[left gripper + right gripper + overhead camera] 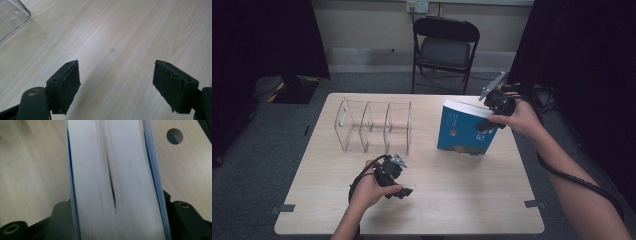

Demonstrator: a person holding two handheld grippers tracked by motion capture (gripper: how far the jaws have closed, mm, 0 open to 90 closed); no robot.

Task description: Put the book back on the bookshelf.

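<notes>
A thick book with a blue cover (464, 131) stands upright on the right half of the light wooden table (462, 195). My right gripper (488, 122) is shut on the book's upper right corner. In the right gripper view the white page edges of the book (112, 170) run between the jaws of that gripper (116, 220), blue cover on both sides. My left gripper (402, 182) is held low over the table's front middle, just in front of a clear acrylic rack (374, 125). In its own view the left gripper (116, 82) stands open over bare wood.
The clear rack has several upright dividers, and a corner of it (12, 17) shows at the top left of the left gripper view. A black folding chair (444, 45) stands behind the table. A round hole (174, 136) is in the tabletop beside the book.
</notes>
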